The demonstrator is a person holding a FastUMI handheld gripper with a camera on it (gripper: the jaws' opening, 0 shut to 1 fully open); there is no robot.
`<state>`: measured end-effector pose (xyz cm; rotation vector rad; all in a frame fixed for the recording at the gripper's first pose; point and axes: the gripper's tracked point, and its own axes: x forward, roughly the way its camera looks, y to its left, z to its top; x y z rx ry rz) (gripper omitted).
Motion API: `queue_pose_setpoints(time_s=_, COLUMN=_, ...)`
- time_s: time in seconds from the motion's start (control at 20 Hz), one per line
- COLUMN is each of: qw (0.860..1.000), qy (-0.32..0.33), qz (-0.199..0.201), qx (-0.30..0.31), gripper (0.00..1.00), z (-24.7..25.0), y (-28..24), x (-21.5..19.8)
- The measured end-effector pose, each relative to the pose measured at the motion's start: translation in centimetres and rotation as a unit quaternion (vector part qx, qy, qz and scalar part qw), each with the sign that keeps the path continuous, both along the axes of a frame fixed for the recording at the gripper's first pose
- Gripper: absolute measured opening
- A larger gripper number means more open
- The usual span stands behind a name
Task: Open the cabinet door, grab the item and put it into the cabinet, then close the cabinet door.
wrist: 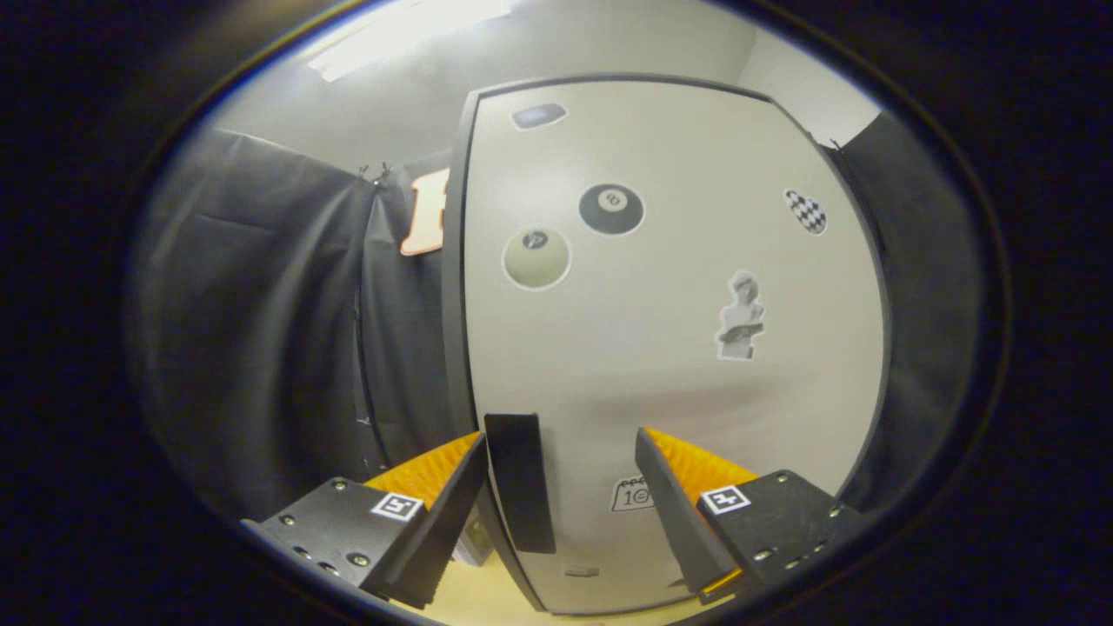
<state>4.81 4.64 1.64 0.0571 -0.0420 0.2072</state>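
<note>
Gripper view, nearest first: the gripper [561, 452] has its two fingers spread apart, released, with nothing pressed between them. The ribbed inner pads [687, 461] face each other across the gap. Each finger carries a small square marker [726, 499] on its upper face.

Between the fingers, closer to the left one, stands the dark, flat, upright handle [520, 482] of the cabinet door. It sits in the gap near the left fingertip; whether that finger touches it I cannot tell. The right finger is well clear of it.

Just behind the handle is the cabinet door [661, 365], a pale flat panel with a dark edge, shut against the cabinet as far as the view lets me judge. Low on the door, between the fingers, is a small sticker shaped like a weight [635, 494]. Higher up are more stickers: a bust statue [741, 317], a pale round ball [536, 257], a black eight-ball [611, 209], a checkered oval [806, 211] toward the right edge, and a dark oblong one [538, 115] near the top.

Below the door a strip of light wooden tabletop [469, 600] shows between the fingers' bases.

To the left and right of the cabinet hangs the black cloth wall [261, 330] of the booth. Above it are a pale ceiling and a bright strip light [400, 35].

The item to be put away cannot be made out anywhere among these things.
</note>
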Motion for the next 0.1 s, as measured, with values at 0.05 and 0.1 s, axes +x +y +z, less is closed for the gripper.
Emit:
queue_pose_setpoints(time_s=0.05, qw=1.0, qy=-0.015, qz=-0.004, qx=-0.002, gripper=1.0, z=0.75, y=-0.69, x=-0.26)
queue_pose_setpoints(time_s=0.1, qw=1.0, qy=-0.025, qz=-0.004, qx=-0.006, gripper=1.0, z=1.23, y=-1.47, x=-0.55)
